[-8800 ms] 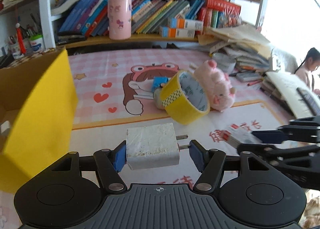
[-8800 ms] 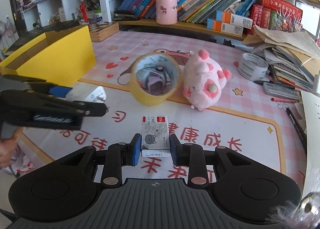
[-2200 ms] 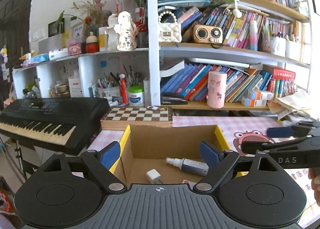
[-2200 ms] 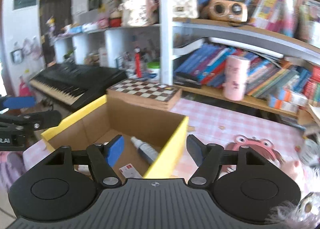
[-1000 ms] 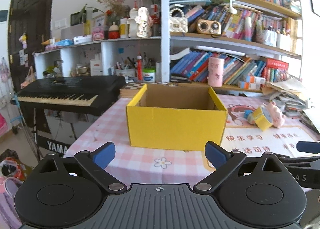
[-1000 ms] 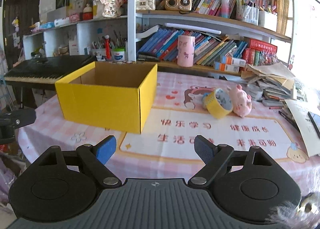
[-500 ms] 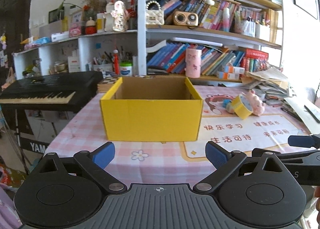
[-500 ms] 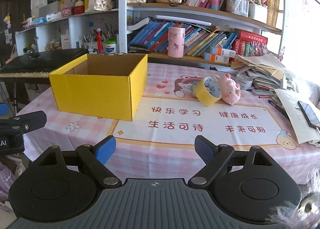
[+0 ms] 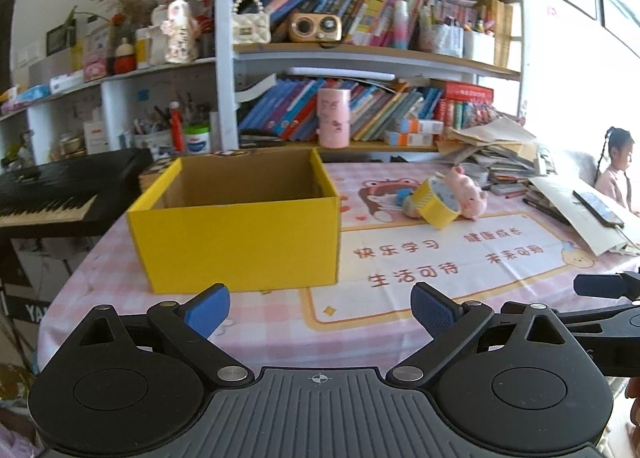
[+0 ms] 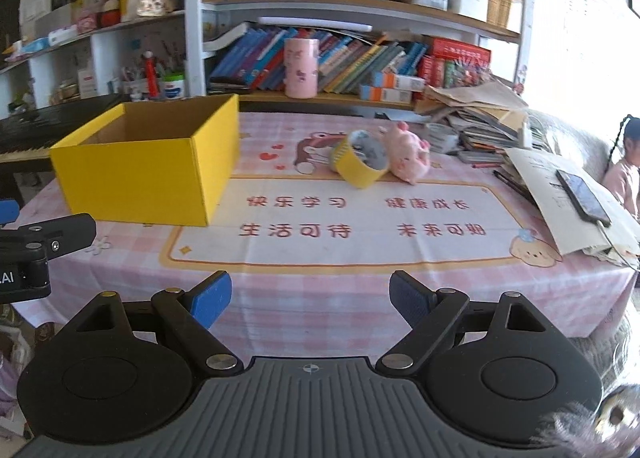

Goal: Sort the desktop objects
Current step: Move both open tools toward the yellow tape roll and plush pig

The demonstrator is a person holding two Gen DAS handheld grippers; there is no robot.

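A yellow cardboard box (image 9: 240, 242) (image 10: 136, 181) stands open on the left of the pink checked table; its inside is hidden from here. A yellow tape roll (image 9: 438, 206) (image 10: 362, 161) leans against a pink plush pig (image 9: 466, 193) (image 10: 406, 157) at mid table, with a small blue item (image 9: 402, 195) behind the roll. My left gripper (image 9: 320, 308) is open and empty, held back off the table's front edge. My right gripper (image 10: 310, 302) is open and empty, also back from the front edge.
A printed mat (image 10: 332, 217) covers the table's middle. Papers, books and a phone (image 10: 582, 193) pile at the right. A pink cup (image 10: 301, 67) stands on the bookshelf behind. A black keyboard (image 9: 60, 193) sits left of the table. A child (image 9: 618, 169) sits far right.
Both grippers, empty and open, have shifted slightly right in front of the table; the box and tape roll sit a little further left in view. Earlier they released a charger and a small box into the yellow box.
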